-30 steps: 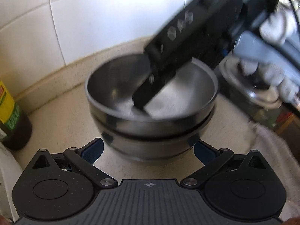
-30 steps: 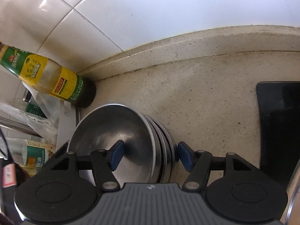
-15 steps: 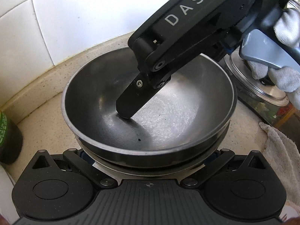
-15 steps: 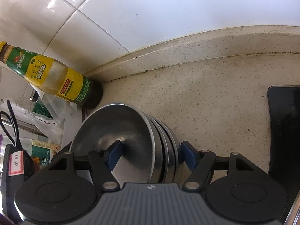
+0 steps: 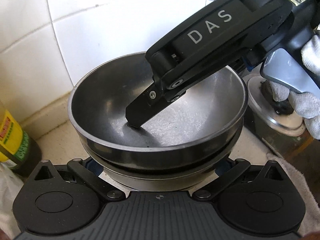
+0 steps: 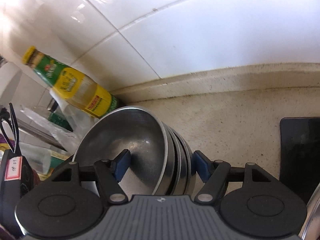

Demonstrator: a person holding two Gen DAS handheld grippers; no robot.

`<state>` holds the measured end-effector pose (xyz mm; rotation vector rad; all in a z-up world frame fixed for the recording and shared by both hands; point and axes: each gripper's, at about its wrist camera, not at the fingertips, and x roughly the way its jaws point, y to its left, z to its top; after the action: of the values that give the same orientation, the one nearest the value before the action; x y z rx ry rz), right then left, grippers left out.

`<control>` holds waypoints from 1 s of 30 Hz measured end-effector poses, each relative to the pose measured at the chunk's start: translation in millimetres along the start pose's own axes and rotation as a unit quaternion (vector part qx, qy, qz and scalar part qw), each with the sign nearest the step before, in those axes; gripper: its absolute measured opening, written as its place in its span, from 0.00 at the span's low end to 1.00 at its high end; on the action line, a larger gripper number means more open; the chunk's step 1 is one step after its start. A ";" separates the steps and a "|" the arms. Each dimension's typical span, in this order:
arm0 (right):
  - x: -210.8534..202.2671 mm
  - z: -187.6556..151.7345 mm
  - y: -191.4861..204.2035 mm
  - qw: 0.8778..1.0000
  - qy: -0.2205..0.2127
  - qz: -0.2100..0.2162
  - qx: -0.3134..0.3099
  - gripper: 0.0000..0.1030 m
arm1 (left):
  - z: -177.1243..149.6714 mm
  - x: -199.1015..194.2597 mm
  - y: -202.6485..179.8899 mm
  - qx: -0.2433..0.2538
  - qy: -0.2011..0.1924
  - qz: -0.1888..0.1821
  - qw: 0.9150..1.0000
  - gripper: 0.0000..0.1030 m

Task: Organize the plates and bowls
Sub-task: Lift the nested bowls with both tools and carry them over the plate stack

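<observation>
In the left wrist view, the stacked steel bowls (image 5: 190, 124) sit right in front of your left gripper (image 5: 158, 166), near the tiled corner of the desk (image 5: 58, 132). Its jaws reach around the lower bowls, but the pads are hidden under the stack, so you cannot tell whether they press. Your right gripper (image 5: 152, 100) comes in from above with one finger down inside the top bowl. In the right wrist view, that gripper's jaws have just been opening, yet the stack's wall is between them: one pad lies on the inside of the top bowl, the other against the outermost one, so it looks like a grasp on the whole stack. A bottle (image 6: 80, 88) stands close behind. You seem to be carrying the nested stack to its place; next, keep it level, steer clear of the bottle, and release only once its base rests flat.
</observation>
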<state>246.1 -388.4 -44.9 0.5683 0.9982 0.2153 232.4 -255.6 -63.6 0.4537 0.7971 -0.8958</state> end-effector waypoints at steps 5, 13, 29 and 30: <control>-26.3 -4.5 18.2 1.000 -0.017 0.009 -0.022 0.77 | 2.4 -27.3 -15.8 0.011 -0.011 0.029 0.999 1.00; -75.7 -17.9 48.2 0.997 -0.038 0.027 -0.068 0.77 | 3.2 -79.8 -52.8 0.011 -0.035 0.076 0.996 1.00; -99.4 -85.5 87.2 0.990 -0.002 0.052 -0.130 0.77 | -39.4 -136.6 -107.0 -0.062 -0.028 0.120 0.990 1.00; -98.3 -90.9 88.4 0.990 0.000 0.051 -0.128 0.77 | -43.8 -137.8 -107.9 -0.064 -0.025 0.118 0.991 1.00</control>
<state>124.4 -324.1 37.6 0.3842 0.9251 0.4284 73.2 -217.1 12.0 0.4014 0.7328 -0.6293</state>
